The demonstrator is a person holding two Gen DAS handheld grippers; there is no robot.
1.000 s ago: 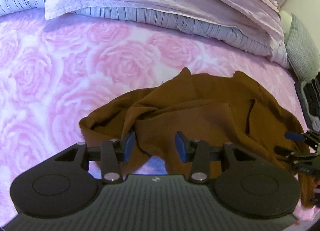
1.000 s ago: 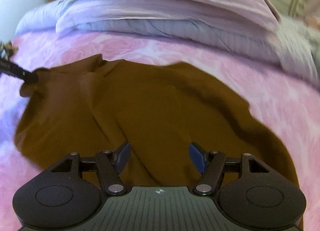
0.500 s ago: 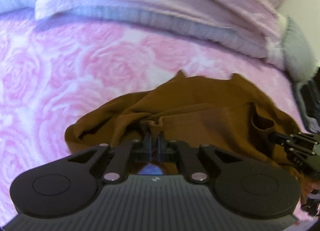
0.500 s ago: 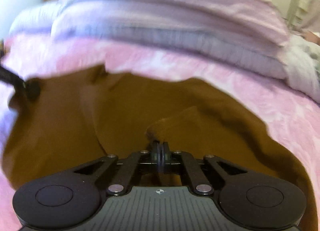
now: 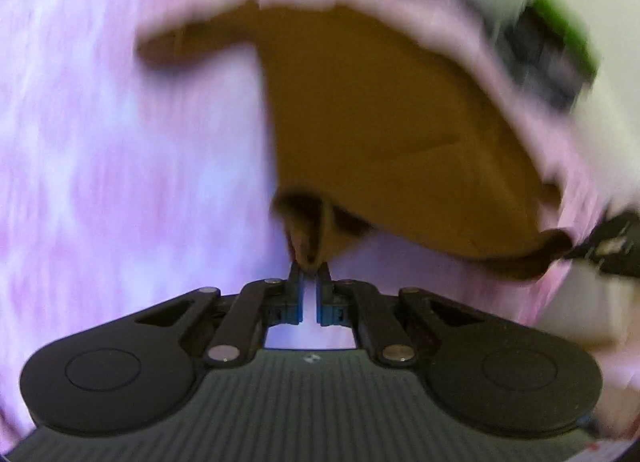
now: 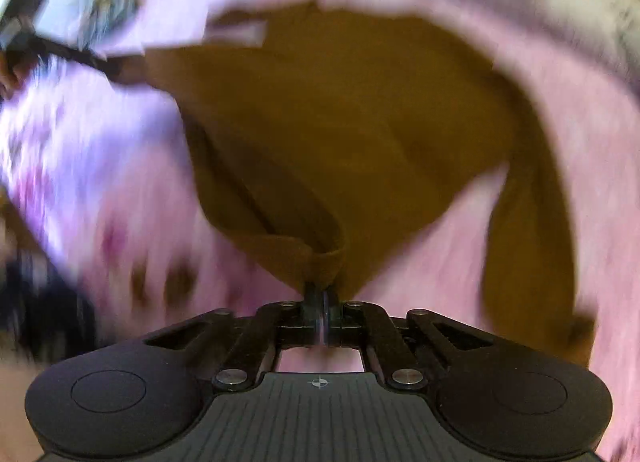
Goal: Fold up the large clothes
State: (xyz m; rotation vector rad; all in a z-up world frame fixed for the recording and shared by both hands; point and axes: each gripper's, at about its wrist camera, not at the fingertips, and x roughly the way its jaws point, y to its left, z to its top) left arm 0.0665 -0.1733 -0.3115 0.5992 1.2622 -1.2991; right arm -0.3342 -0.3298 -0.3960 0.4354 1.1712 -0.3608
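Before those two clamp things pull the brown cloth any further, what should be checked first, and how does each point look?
1. Left hand-held gripper pinches the brown garment: ok, a bunched edge sits between its closed tips.
2. Right hand-held gripper pinches the garment too: ok, a folded hem is clamped at its tips.
3. Cloth spread between the two grips: ok, it hangs as a broad sheet over the pink floral bedspread.
4. Loose parts out of the way: not ok, a long strip dangles at the right of the right wrist view.
5. Which edge of the garment is held: cannot tell, the pictures are blurred.
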